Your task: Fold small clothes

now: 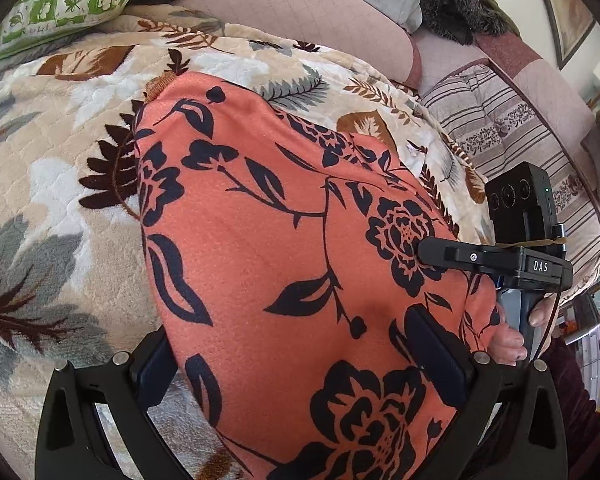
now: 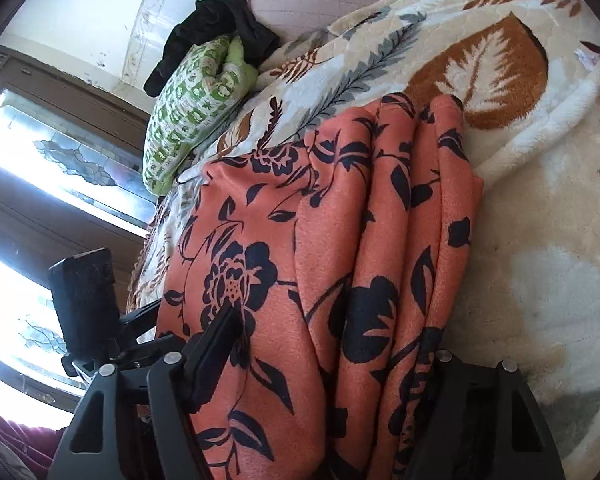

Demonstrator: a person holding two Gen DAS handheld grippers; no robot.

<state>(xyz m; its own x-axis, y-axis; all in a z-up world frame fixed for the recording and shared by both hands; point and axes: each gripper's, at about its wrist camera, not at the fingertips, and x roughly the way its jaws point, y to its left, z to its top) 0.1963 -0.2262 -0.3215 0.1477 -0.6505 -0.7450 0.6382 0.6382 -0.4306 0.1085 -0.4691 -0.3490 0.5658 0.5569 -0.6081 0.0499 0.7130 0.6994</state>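
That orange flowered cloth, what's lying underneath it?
The orange flowered cloth lies on a cream leaf-patterned blanket. Anything else beneath it is covered.

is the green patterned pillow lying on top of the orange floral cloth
No, the green patterned pillow lies apart, beyond the orange floral cloth.

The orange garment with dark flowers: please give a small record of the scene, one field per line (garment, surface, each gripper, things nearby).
garment: orange garment with dark floral print, spread on the bed, bunched in long folds on one side
surface: cream leaf-pattern blanket
left gripper: jaws wide apart, garment between them
right gripper: jaws wide apart, bunched folds between them; grip cannot be told
nearby: green patterned pillow, black cloth behind it
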